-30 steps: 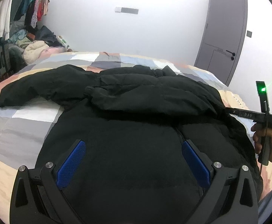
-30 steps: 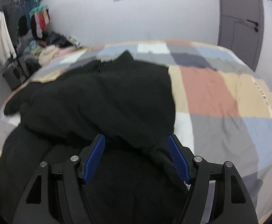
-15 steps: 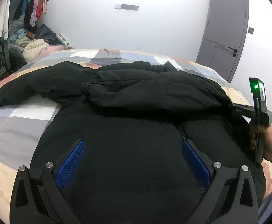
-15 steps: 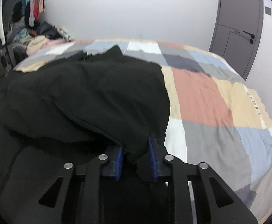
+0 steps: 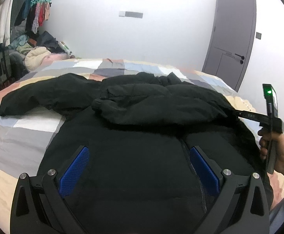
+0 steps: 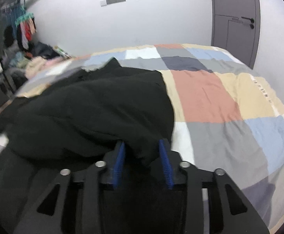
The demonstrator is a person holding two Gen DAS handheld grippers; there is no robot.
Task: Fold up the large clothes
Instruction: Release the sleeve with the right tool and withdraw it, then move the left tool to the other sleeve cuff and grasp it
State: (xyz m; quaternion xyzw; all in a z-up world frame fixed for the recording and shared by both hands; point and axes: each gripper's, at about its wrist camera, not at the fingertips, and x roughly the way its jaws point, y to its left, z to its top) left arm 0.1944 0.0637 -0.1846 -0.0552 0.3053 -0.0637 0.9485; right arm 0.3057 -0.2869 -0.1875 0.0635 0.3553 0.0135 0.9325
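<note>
A large black jacket (image 5: 142, 175) lies front up on the checkered bed cover (image 5: 15, 136). Its right sleeve (image 5: 151, 105) is folded across the chest, and the other sleeve (image 5: 34, 97) stretches out to the left. My left gripper (image 5: 139, 149) hovers open over the jacket's lower front by the zip, with nothing between its pads. In the right wrist view my right gripper (image 6: 142, 142) is at the jacket (image 6: 93, 107) where the folded sleeve meets the shoulder. Its jaws are opening with a fold of black fabric hanging loosely between them. From the left wrist view that right gripper (image 5: 239, 114) reaches in from the right.
The person's hand (image 5: 278, 148) holds the right gripper's handle at the bed's right edge. A grey door (image 5: 233, 44) stands behind the bed on the right. Piled clothes (image 5: 38, 54) and hanging garments (image 5: 38, 15) fill the far left corner. Bare checkered cover (image 6: 210, 97) lies right of the jacket.
My right gripper closed on the fold at the sleeve's shoulder end, then its jaws spread apart again. The left gripper has stayed where it was.
</note>
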